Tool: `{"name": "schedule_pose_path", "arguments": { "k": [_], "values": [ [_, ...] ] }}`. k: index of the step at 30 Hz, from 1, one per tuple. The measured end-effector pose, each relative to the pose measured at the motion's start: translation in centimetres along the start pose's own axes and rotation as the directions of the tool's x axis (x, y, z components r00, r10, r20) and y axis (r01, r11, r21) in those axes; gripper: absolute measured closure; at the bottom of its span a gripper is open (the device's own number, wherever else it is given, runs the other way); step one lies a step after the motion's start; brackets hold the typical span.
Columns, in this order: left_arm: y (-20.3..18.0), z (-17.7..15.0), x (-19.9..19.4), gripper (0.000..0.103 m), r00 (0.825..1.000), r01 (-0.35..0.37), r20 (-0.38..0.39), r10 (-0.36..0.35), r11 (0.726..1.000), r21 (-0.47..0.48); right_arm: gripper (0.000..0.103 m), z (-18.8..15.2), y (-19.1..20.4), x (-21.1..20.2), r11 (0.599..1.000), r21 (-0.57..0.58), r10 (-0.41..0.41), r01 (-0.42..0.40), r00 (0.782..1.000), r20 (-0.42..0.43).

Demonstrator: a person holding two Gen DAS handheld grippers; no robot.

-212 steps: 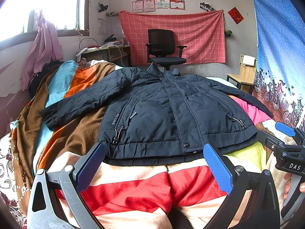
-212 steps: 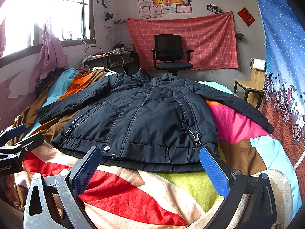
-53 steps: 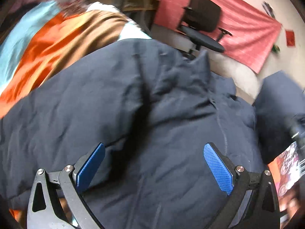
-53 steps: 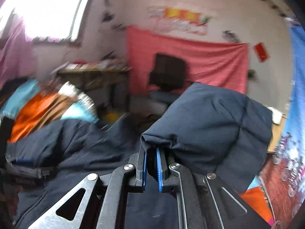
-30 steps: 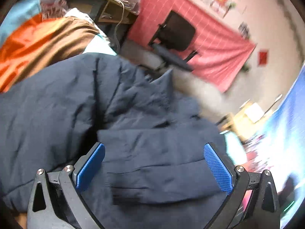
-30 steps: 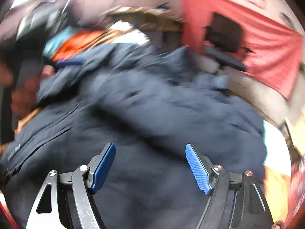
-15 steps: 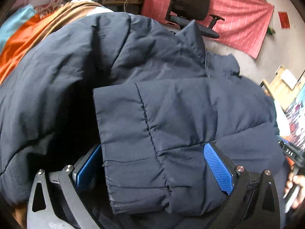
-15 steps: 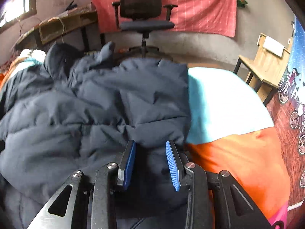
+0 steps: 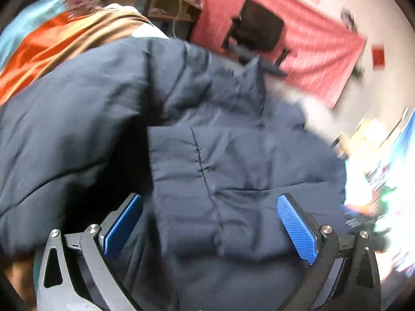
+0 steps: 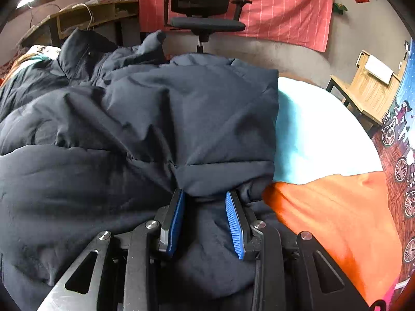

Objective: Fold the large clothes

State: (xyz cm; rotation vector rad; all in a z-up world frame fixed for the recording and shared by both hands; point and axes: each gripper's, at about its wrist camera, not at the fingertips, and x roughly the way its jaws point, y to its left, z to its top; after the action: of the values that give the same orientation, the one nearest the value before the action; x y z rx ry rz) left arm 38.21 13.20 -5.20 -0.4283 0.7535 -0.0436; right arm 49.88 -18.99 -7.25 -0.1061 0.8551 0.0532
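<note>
Bedroom backdrop first: red cloth on the wall, office chair (image 10: 205, 2), and the striped bed cover (image 10: 334, 207) carrying the big navy jacket (image 10: 116, 134), which fills most of both views with its collar pointing away toward the chair. On my end, the folded-over sleeve (image 9: 233, 181) lies right ahead of the left gripper (image 9: 210, 228), whose jaws stand wide and hold nothing. Meanwhile the right gripper (image 10: 205, 220) has just been narrowing its jaws onto a puffy bunch at the jacket's right edge, so it's the nearer one for the next fold.

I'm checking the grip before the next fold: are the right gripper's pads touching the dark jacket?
Touching. The right wrist view shows the right gripper with both blue pads pressed against a bunched fold of the jacket between them.
</note>
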Motion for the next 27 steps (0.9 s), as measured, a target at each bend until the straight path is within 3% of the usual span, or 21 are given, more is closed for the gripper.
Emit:
{"name": "schedule_pose_path", "arguments": {
  "k": [2,4,8,10,14,19,23,27],
  "values": [
    [1.0,-0.2,-2.3,0.001,1.0,0.015,0.019,-0.014,0.999,-0.04,0.069,-0.1,-0.2,-0.4,1.0,0.009,0.012,-0.012,1.0,0.011],
    [2.4,-0.5,-4.8,0.001,0.999,-0.014,0.041,0.017,0.997,-0.071,0.064,-0.2,-0.2,-0.9,1.0,0.016,0.021,-0.021,1.0,0.017],
    [5.9,-1.7,-9.2,0.001,0.992,-0.104,0.056,0.113,0.983,-0.152,0.016,-0.2,0.5,-4.4,1.0,0.025,-0.01,0.007,0.994,0.106],
    [7.8,-2.6,-10.6,0.001,0.991,-0.12,0.042,0.131,0.973,-0.195,0.016,-0.3,1.7,-7.0,1.0,0.011,-0.006,0.004,0.984,0.179],
    [11.3,-4.3,-13.4,0.001,0.983,-0.166,0.019,0.182,0.932,-0.321,0.016,0.4,5.5,-9.7,0.995,-0.005,0.096,-0.097,0.978,0.187],
    [17.0,-6.9,-17.3,0.001,0.952,-0.251,0.015,0.305,0.81,-0.53,0.016,1.5,12.4,-11.6,0.959,-0.068,0.284,-0.276,0.941,0.184],
    [19.6,-7.8,-19.2,0.001,0.936,-0.261,0.036,0.35,0.758,-0.598,0.016,1.7,19.0,-11.3,0.925,-0.12,0.376,-0.361,0.916,0.14],
    [21.6,-8.3,-20.9,0.001,0.923,-0.227,0.077,0.376,0.699,-0.678,0.016,1.2,23.6,-10.7,0.915,-0.179,0.387,-0.363,0.914,0.125]
  ]
}}
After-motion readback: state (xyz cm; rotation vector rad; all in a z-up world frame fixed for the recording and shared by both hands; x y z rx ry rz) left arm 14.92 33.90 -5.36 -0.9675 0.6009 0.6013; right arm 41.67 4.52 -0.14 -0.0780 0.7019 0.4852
